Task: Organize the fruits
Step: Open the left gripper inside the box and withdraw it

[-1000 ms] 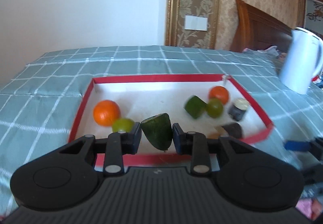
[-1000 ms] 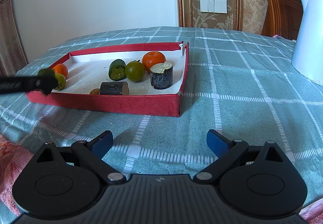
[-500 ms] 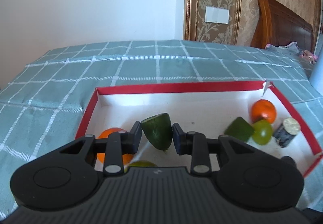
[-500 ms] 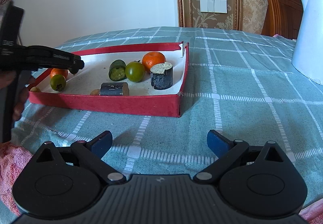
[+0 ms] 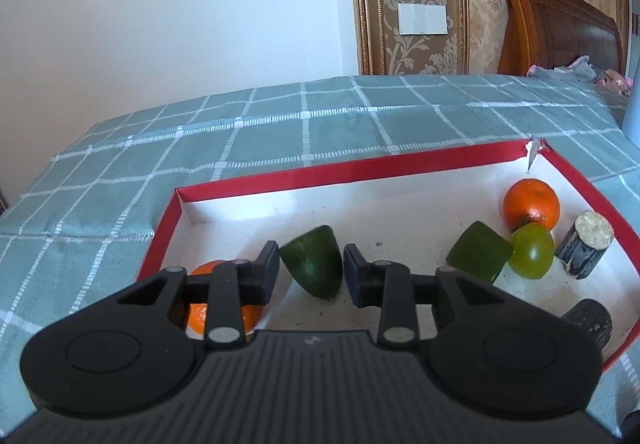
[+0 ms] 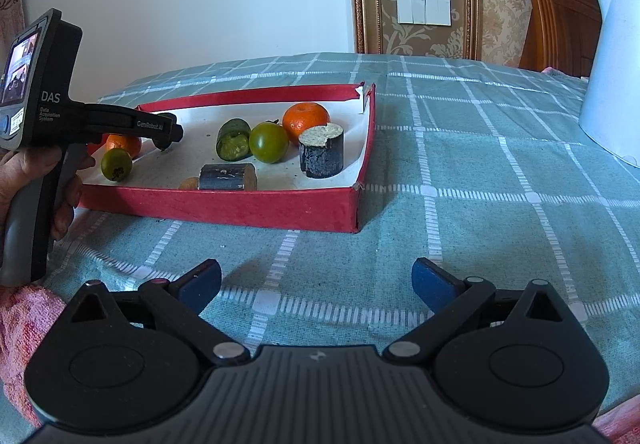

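Note:
A red box with a white floor [image 5: 360, 169] lies on the checked cloth and also shows in the right wrist view [image 6: 240, 205]. My left gripper [image 5: 310, 270] is shut on a dark green cucumber piece [image 5: 314, 264], just above the box floor near its left end; it also shows in the right wrist view [image 6: 168, 131]. An orange [image 5: 208, 314] lies under its left finger. Another cucumber piece [image 5: 478, 256], a green tomato [image 5: 532, 250], an orange [image 5: 530, 203] and two dark eggplant pieces [image 5: 584, 246] lie at the right. My right gripper [image 6: 316, 282] is open and empty over the cloth, short of the box.
A white kettle [image 6: 614, 83] stands on the cloth at the far right. A small green tomato [image 6: 116, 163] lies at the box's left end beside an orange [image 6: 124, 143]. A wooden headboard [image 5: 560, 31] stands behind. A pink cloth [image 6: 24, 320] lies at the near left edge.
My left gripper has carried the cucumber piece forward over the box and down toward its floor near the left end. The right gripper has stayed still and open.

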